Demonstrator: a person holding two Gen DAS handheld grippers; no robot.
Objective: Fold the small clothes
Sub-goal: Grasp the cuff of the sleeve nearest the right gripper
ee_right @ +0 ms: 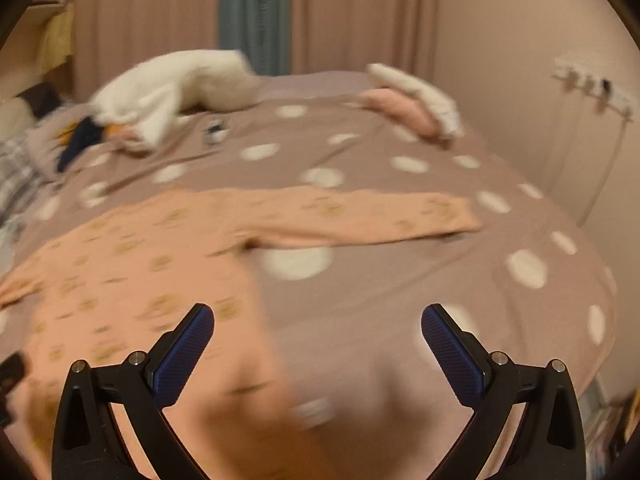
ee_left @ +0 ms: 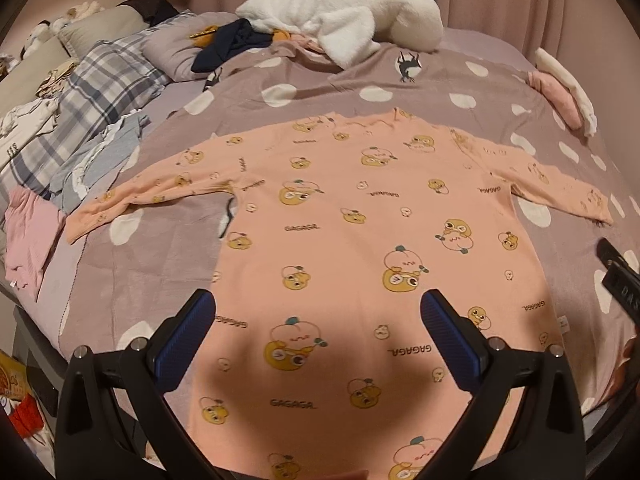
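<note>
A small peach long-sleeved shirt (ee_left: 340, 248) with cartoon duck prints lies flat on the bed, both sleeves spread out sideways. My left gripper (ee_left: 318, 312) hovers open above its lower body, nothing between the blue pads. In the blurred right wrist view the shirt (ee_right: 132, 280) fills the left half, and its right sleeve (ee_right: 360, 216) stretches across the cover. My right gripper (ee_right: 318, 324) is open over the shirt's right hem edge and the bedcover, holding nothing. Part of the right gripper (ee_left: 618, 280) shows at the right edge of the left wrist view.
The bed wears a mauve cover with white dots (ee_left: 400, 84). A white fluffy garment (ee_left: 340, 16) and dark clothes (ee_left: 232, 44) lie at the far side. Folded pink and white pieces (ee_left: 560, 92) sit far right. Plaid bedding and loose clothes (ee_left: 80, 120) crowd the left. A wall (ee_right: 560, 80) stands right.
</note>
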